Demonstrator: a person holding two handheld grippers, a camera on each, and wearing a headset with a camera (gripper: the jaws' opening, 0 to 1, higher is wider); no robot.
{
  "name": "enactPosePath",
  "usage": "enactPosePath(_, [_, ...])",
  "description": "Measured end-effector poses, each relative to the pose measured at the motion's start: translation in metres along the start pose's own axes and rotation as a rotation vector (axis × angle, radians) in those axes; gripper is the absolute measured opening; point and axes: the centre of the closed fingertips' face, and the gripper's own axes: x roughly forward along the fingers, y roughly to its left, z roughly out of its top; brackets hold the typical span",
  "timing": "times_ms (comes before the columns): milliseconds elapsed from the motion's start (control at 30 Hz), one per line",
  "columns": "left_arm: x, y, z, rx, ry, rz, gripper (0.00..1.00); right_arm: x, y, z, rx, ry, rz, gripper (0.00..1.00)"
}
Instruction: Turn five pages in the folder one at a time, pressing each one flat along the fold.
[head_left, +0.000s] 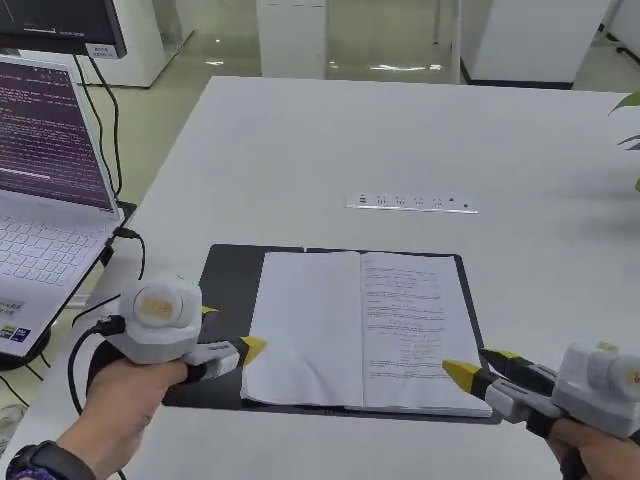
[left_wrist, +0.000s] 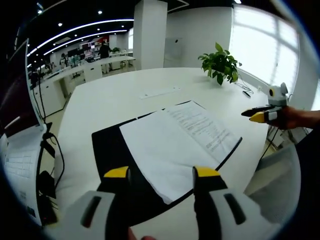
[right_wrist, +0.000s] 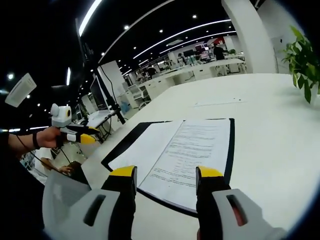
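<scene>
Both grippers at the near edge, folder open.

Left gripper (head_left: 232, 330): fingers spread wide. In its own view we see the near corner of the blank page (left_wrist: 160, 150) between the two yellow tips, just ahead of them. From the head view the tips sit over the black inner cover of the folder (head_left: 228, 285), beside that page's outer edge. We cannot tell whether either tip touches it.

Right gripper (head_left: 482, 364): fingers also spread wide. The printed page (right_wrist: 192, 150) runs straight ahead of the tips, its near edge just in front of them. In the head view the tips are at that page's near outer corner; contact is unclear.

The folder lies flat on the white table (head_left: 300, 140), between the two pairs of fingertips, fold line running away from them. Blank page on the left-finger side, printed page on the right-finger side.

Beyond the fingertips, past the folder's far edge: a power strip (head_left: 412, 203). Outboard of the left fingers: an open laptop (head_left: 45, 200). A plant (left_wrist: 220, 62) stands far ahead of the left fingers.
</scene>
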Motion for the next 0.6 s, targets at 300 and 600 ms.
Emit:
enactPosePath(300, [-0.016,0.014,-0.018,-0.055,-0.021,0.042,0.53,-0.019,-0.01,0.0,0.023,-0.038,-0.045,0.48])
enactPosePath(600, [-0.032,0.02,-0.03,-0.078,-0.062,0.055,0.66,-0.035,-0.013,-0.017,-0.009,-0.012,-0.081,0.55])
